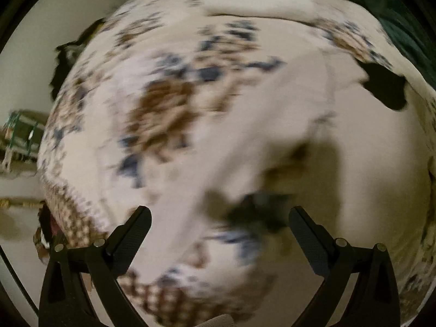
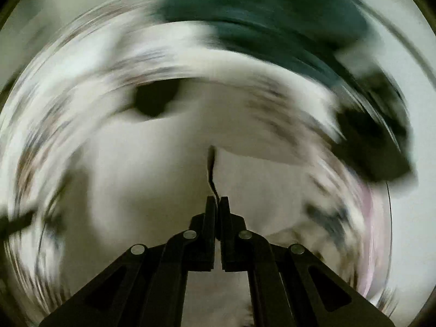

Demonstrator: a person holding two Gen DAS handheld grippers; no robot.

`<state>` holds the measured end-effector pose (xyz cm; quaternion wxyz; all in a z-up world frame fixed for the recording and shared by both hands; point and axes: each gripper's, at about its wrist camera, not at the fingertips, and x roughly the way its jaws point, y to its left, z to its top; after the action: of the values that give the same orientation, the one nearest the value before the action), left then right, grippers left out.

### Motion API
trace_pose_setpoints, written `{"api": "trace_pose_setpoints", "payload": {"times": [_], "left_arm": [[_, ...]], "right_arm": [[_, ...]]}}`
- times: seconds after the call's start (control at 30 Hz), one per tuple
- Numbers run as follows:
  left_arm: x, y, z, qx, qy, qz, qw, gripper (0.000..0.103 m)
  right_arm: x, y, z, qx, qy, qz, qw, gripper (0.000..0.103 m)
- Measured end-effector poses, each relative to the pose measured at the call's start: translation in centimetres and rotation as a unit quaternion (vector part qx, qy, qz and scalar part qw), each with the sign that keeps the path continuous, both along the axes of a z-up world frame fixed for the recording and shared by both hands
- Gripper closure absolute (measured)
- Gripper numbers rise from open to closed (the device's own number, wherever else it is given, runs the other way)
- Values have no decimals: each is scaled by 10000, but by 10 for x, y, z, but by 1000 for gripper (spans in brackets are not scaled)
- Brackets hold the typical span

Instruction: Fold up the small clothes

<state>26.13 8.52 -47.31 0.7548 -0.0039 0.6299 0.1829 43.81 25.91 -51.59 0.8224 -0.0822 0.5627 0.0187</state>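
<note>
**Right gripper pinching the white garment, left gripper open beside it**

The white garment (image 1: 272, 125) lies spread on the patterned bedspread (image 1: 163, 109), its pale cloth running from the far right of my left view down toward the near middle. In the right view, which is badly smeared, the same garment (image 2: 152, 169) fills the centre, and a thin dark edge of it rises straight out of my right gripper (image 2: 217, 204). That gripper's jaws stand pressed together with only a sliver between them, so I read it as pinching a fold or hem of the cloth.

My left gripper (image 1: 219, 218) is spread wide with nothing between its fingers; the garment lies just beyond and between them, apart from both pads as far as I can tell.

I judge this to be mid-fold: one edge is lifted and being carried over. The next move calls for bringing that held edge across onto the rest of the cloth, with the left gripper taking a matching corner or pinning the body flat.

A dark green cloth (image 2: 272, 21) sits at the far right, well apart.
</note>
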Motion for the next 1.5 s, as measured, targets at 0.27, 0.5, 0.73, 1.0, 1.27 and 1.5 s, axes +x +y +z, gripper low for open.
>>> {"api": "trace_pose_setpoints", "payload": {"times": [0.27,0.5,0.73,1.0,1.27,1.5], "left_arm": [[-69,111,-10,281,189,955,9949,0],[-113,161,-37,53,414,1579,9866,0],[-148,202,-64,-1540,303,2693,9502,0],[-136,193,-115,-2476,345,2872,9247,57],[-127,150,-57,-1276,-134,2406,9621,102],[-91,37,34,-975,-748,446,9914,102]], "right_arm": [[-103,229,-99,-1017,1036,3044,9414,101],[-158,232,-137,-1395,1550,3251,9224,101],[-117,188,-133,7,2651,2110,9409,51],[-86,77,-129,997,2746,29,9564,50],[-83,-12,-138,991,2585,-1018,9555,50],[-92,-109,-126,1192,2405,-1429,9526,50]]}}
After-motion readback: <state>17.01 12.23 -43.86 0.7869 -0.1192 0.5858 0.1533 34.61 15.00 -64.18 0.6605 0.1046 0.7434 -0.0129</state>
